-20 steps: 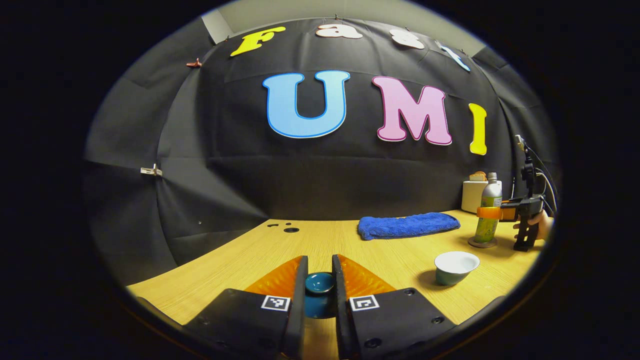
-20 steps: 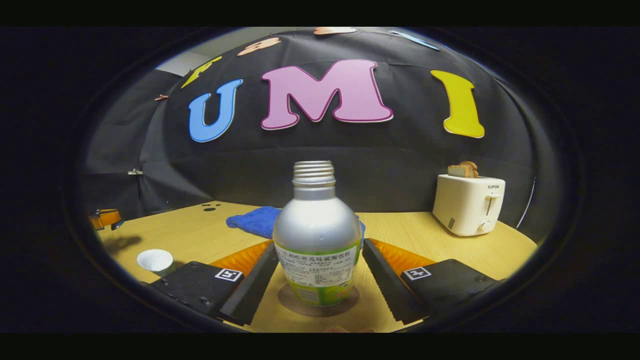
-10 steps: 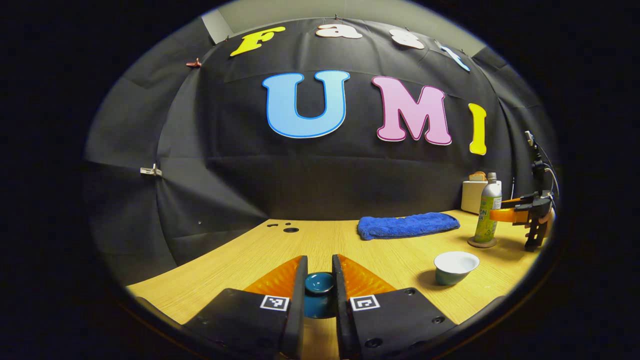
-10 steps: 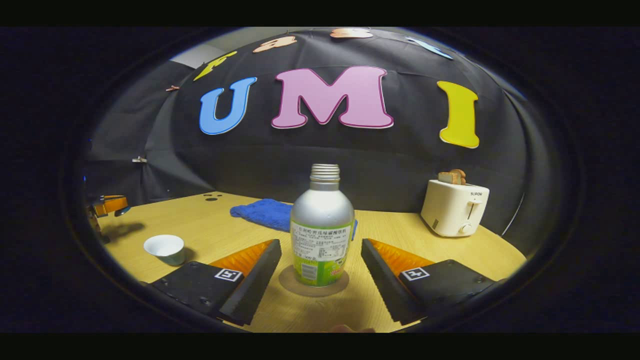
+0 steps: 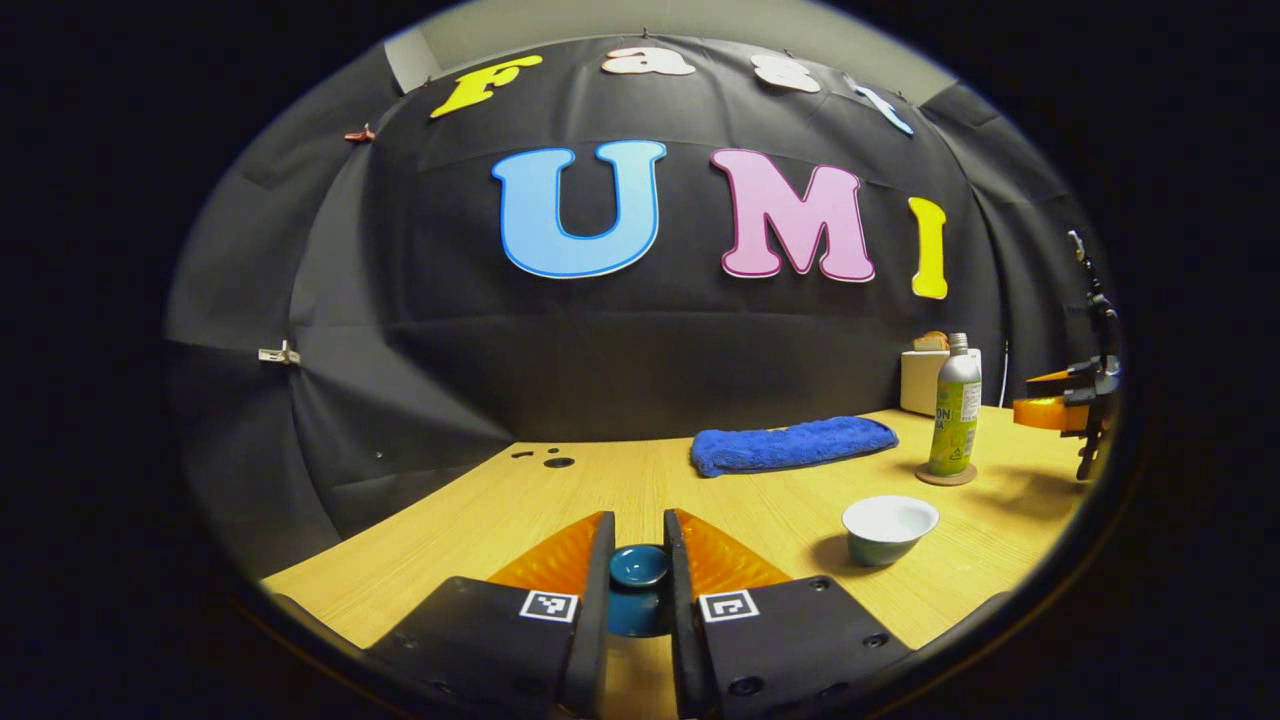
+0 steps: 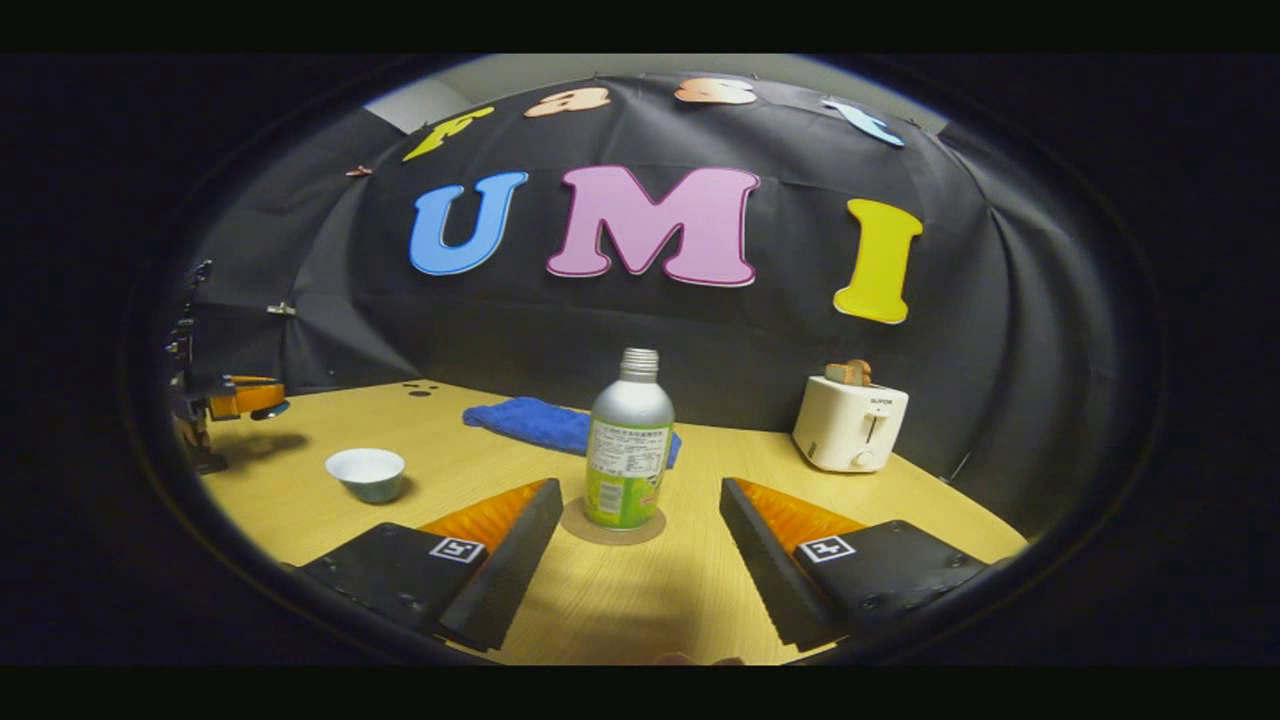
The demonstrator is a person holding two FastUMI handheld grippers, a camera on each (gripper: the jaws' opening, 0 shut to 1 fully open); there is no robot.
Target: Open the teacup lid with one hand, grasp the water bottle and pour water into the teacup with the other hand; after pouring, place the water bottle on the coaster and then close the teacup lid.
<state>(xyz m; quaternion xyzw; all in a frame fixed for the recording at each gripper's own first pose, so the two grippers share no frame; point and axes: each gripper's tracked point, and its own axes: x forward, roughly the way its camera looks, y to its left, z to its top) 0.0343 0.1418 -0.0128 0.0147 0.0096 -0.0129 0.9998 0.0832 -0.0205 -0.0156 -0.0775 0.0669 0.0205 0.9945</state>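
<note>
The water bottle (image 6: 628, 440) is seen standing upright on the coaster (image 6: 613, 524) in the right gripper view, at about 12 o'clock from the right gripper (image 6: 632, 545), whose jaws are spread wide with nothing between them; the bottle stands clear of both fingers, just beyond their tips. The pouring and the setting down of the bottle are therefore judged to be done, and the lid is what remains. In the left gripper view the teacup lid (image 5: 638, 566) is held between the nearly closed jaws of the left gripper (image 5: 638, 560), both fingers pressing on its sides, above the worktop (image 5: 560, 505). The relation on which the coming move turns is the bearing of the open teacup (image 5: 889, 528) from that held lid: the cup lies at roughly 2 o'clock from the left jaws, near but clearly apart, its white inside facing up and its mouth level. Whether water is in it cannot be told. The left gripper is judged the nearer hand to the cup, and it already carries the lid, so a sideways carry toward 2 o'clock and a level lowering onto the rim would be called for. Beyond the cup, a blue towel (image 5: 790, 446) lies at the back of the worktop, and a toaster (image 6: 848, 424) stands at the right gripper's 1 o'clock.
</note>
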